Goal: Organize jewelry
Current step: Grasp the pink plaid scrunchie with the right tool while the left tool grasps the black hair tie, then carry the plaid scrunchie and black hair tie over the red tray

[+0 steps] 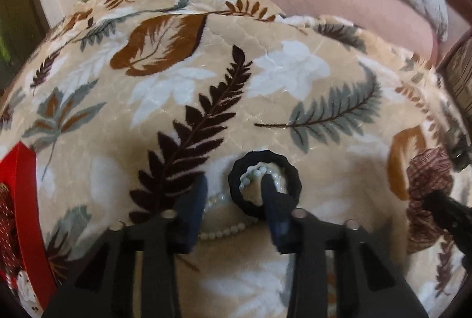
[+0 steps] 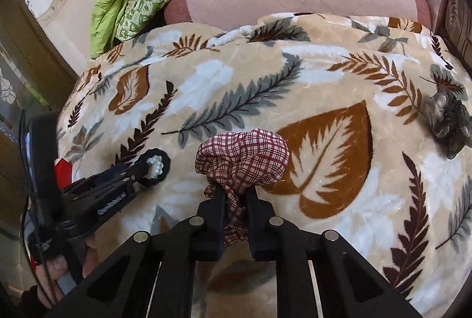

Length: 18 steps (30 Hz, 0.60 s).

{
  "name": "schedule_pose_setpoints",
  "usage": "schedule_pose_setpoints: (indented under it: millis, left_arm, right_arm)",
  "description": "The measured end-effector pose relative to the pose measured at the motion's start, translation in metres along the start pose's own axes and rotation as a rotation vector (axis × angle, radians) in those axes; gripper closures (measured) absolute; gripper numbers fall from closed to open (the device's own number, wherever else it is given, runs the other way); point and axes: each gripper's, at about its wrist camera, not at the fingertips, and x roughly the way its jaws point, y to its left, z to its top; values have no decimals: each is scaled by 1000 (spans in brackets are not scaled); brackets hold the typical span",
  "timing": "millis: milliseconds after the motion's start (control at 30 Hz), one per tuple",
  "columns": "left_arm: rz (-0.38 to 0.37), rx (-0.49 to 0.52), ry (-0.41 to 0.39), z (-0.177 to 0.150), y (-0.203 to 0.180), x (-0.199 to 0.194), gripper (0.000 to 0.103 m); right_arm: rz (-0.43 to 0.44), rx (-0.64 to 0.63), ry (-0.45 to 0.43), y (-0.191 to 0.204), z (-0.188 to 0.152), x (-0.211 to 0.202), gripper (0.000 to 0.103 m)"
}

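With the red box (image 1: 28, 217) sitting at the blanket's (image 1: 265, 117) left edge, the right gripper (image 2: 236, 194) is pinching the plaid scrunchie (image 2: 244, 152) while the left gripper (image 1: 233, 191), half-open, is straddling the pearl bracelet (image 1: 224, 232) and black scrunchie (image 1: 265, 185), leaving 3 pieces unboxed.

**What stays out of sight**

The red box (image 1: 28, 209) runs off the left edge, its contents a blur. The pearl string (image 1: 224, 231) disappears behind the left gripper's fingers (image 1: 190, 211). The plaid scrunchie's (image 2: 244, 161) near end hides between black pads.
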Motion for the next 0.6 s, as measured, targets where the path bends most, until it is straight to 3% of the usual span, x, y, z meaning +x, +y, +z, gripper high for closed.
schedule_pose_setpoints:
  millis: [133,267,400,600]
  left_arm:
    - [34,29,9,-4,-6,7,94]
    - [24,16,-22,-7,-4,-7,97]
    - [-41,-33,-3,-19,6,-28,97]
    - [-45,-39,-1,-76,20,-80,97]
  right_arm:
    - [9,30,27,-9,0,4,90]
    - [31,72,42,-19,3,5,90]
    - [25,78,37,-21,2,2,90]
    - [79,21,14,1,-10,-7,90]
